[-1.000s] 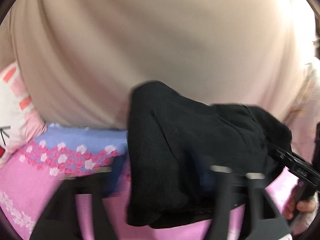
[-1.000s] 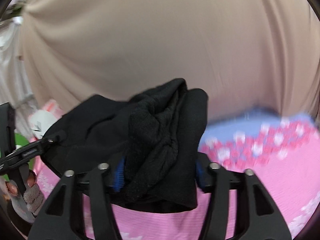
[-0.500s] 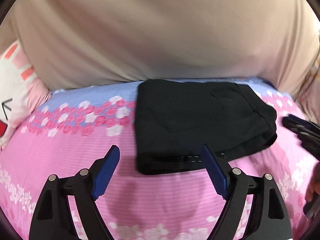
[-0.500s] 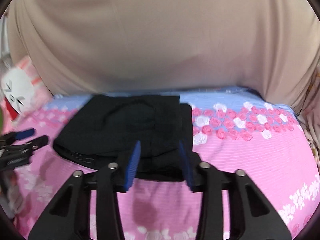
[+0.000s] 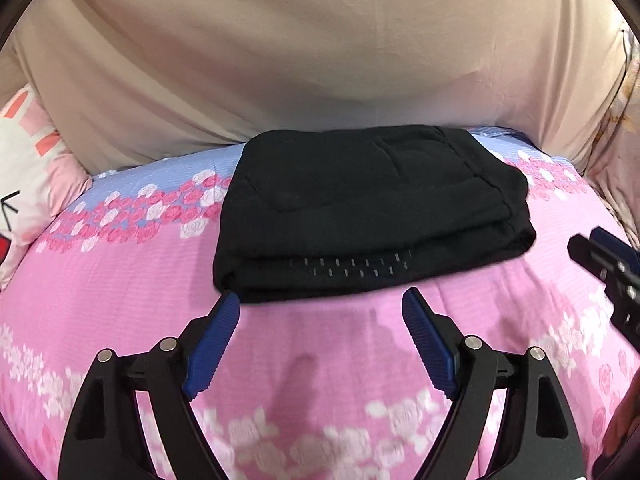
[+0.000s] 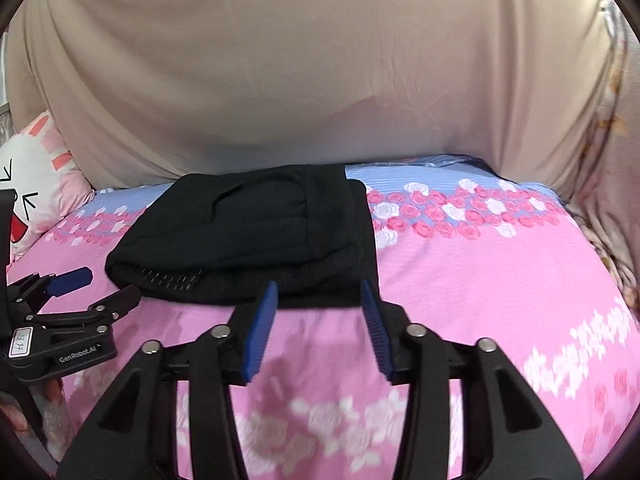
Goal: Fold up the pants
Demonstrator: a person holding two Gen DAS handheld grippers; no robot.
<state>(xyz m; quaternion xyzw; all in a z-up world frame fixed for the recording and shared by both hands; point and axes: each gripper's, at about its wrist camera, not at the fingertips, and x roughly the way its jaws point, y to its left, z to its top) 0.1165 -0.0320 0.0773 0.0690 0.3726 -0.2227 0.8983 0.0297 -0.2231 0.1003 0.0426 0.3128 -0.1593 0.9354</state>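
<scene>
1. Our left gripper [image 5: 320,300] hangs over the bed with its blue pads [image 5: 212,344] spread wide and nothing between them.
2. Our right gripper [image 6: 318,292] has its jaws opening, also with nothing between them; its tips sit just short of the near edge of the pants.
3. We see the black pants [image 5: 360,216] lying folded into a compact stack on the bed [image 5: 120,300], toward its far side, close to the beige cloth [image 5: 320,60] that rises behind.
4. We note the bed sheet is pink with a band of roses on blue running under the pants.
5. We see a white and pink cartoon pillow [image 5: 20,184] at the left edge of the bed, well apart from the pants.
</scene>
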